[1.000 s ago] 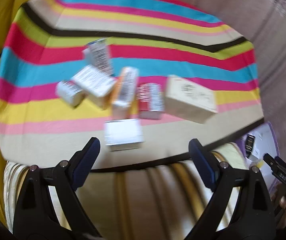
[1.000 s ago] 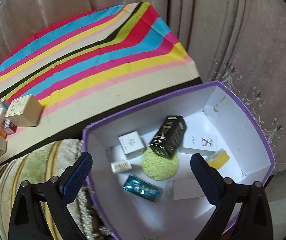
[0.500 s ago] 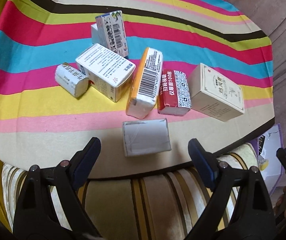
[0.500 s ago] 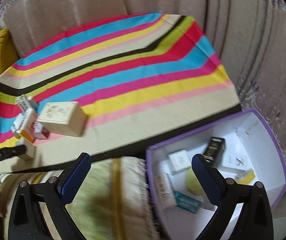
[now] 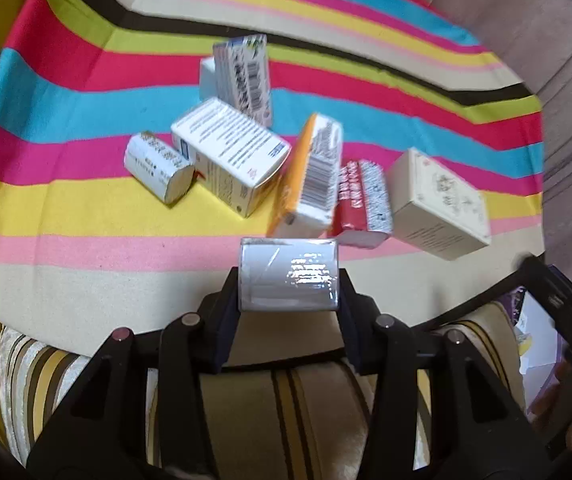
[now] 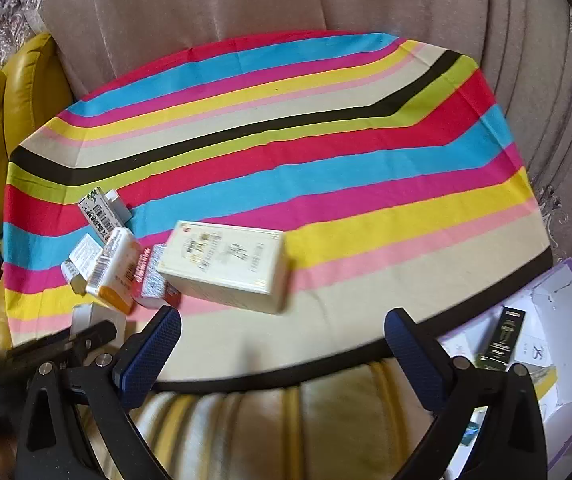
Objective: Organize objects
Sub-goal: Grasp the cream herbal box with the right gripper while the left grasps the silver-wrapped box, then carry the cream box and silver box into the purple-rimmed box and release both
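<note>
Now that our left gripper (image 5: pixel 288 280) has clamped its fingers on the shiny white packet (image 5: pixel 288 276) at the desk's (image 5: pixel 86 280) near edge, we can carry it toward the purple box (image 6: pixel 565 344), while our right gripper (image 6: pixel 282 344) swings over wide open and empty.

A glossy, film-wrapped white box (image 5: pixel 288 274) is noted. The striped tablecloth (image 6: pixel 325 168) appears as matt woven cloth. Cream carton (image 6: pixel 226 265): smooth cardboard. Gripper pads (image 6: pixel 148 356) show textured blue rubber.
</note>
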Action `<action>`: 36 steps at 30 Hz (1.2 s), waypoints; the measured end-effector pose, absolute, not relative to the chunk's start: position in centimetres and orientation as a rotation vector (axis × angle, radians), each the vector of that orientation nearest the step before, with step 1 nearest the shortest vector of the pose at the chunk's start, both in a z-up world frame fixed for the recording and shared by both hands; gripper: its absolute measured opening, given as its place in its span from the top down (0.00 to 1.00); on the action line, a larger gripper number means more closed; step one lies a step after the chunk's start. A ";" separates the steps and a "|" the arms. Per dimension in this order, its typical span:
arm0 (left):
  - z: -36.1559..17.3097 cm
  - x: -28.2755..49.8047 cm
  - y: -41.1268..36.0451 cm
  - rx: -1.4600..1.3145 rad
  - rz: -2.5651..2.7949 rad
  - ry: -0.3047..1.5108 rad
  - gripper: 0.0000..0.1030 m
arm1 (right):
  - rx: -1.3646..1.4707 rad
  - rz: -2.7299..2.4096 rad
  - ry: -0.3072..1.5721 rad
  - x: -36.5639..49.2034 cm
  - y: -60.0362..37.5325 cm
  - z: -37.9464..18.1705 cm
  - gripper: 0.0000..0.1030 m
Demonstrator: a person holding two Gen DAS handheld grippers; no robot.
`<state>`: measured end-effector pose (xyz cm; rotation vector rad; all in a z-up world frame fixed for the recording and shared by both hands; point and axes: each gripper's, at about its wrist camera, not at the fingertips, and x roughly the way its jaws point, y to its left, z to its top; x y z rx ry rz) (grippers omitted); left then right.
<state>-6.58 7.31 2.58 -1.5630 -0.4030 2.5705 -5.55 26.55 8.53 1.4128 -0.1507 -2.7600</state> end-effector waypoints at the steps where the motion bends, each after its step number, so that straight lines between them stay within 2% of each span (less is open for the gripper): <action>1: 2.8 -6.2 7.4 -1.540 2.576 -0.402 0.53 | 1.409 -2.759 -0.149 -5.9 25.9 8.3 0.00; 15: 5.3 -3.5 5.5 -1.212 2.770 -0.437 0.53 | 1.393 -2.807 -0.098 -9.8 21.1 7.0 0.00; 36: 5.0 -4.0 5.4 -1.170 2.784 -0.438 0.53 | 1.562 -2.804 -0.079 -13.0 20.8 3.7 0.02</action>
